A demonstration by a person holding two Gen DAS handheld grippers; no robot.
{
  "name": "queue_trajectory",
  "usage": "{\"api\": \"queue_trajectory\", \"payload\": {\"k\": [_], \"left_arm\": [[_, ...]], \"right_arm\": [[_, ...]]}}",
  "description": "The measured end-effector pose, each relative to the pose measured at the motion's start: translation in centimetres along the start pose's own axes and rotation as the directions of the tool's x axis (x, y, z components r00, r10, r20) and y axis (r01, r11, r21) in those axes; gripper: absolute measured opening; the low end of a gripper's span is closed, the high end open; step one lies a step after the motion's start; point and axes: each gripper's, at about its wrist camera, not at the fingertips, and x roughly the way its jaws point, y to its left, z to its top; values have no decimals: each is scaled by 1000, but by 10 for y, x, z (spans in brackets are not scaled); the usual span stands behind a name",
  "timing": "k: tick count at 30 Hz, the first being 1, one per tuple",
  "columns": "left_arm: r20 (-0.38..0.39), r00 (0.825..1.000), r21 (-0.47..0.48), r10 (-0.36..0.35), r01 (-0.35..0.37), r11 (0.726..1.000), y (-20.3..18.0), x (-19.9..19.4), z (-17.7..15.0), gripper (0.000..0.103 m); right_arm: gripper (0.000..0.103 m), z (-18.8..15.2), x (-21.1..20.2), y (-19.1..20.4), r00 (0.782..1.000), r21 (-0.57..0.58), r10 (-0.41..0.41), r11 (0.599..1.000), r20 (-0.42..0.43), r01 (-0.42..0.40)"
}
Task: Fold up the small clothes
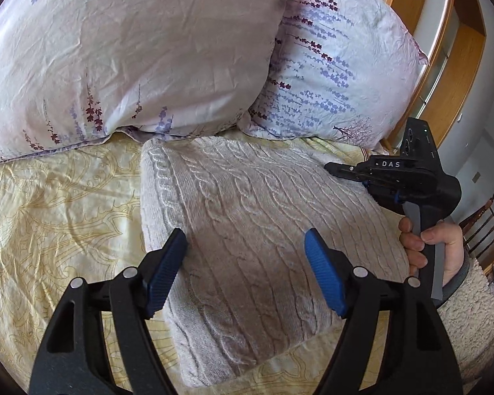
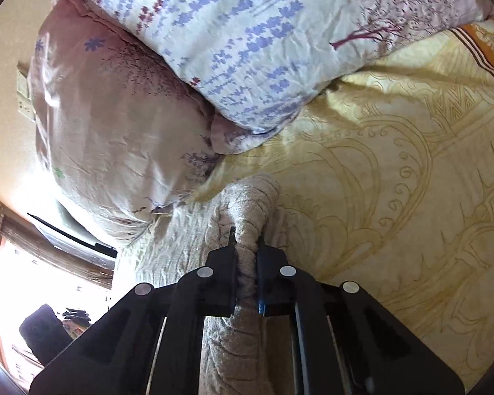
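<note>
Grey cable-knit sweater (image 1: 247, 230) lies folded at frame centre on the yellow bedspread (image 1: 49, 214) below two floral pillows (image 1: 131, 49), left gripper (image 1: 245, 263) spread above it holding nothing, right gripper (image 2: 247, 247) at right edge pinching a sweater fold.

I see one pale grey cable-knit sweater (image 1: 247, 230), folded into a thick oblong bundle on the yellow patterned bedspread (image 1: 49, 204). In my left wrist view its long axis runs from about eleven o'clock down toward five o'clock, with a braided band along its left edge. Its far end lies just short of the flowered pillows (image 1: 131, 49). In my right wrist view, a bunched ridge of the knit (image 2: 247, 263) is lifted and pinched narrow near six o'clock.
</note>
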Motion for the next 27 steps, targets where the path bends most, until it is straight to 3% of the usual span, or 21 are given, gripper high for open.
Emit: {"api": "queue_trajectory", "payload": {"k": [6,9,11,15,20,22,24,27], "left_arm": [[-12,995,114,94,-92,989,-20,15,-5,76],[18,996,120,88,-90,989,-19,2,-7,76],[52,997,106,53,-58,993,-13,-16,-10,76],[118,981,161,154,-172,972,-10,-39,-20,76],[58,967,146,248,-254,956,2,-32,-29,71],[33,974,87,223,-225,970,13,-30,-30,71],[7,982,32,190,-190,981,21,-29,-29,71],[-31,981,38,194,-193,981,21,-23,-35,70]], "right_arm": [[9,5,9,10,995,-74,-96,993,-16,95],[17,-1,-12,10,999,-53,-29,998,-29,27],[28,-11,-30,10,1000,-66,-14,998,-26,12],[29,-40,-57,5,999,-93,10,996,-38,-13],[29,-65,-63,-2,996,-80,49,995,-69,-55],[28,-70,-62,0,996,-101,36,994,-81,-44],[15,-74,-60,3,997,-138,3,990,-78,-14],[14,-80,-59,2,997,-149,-44,988,-66,34]]}}
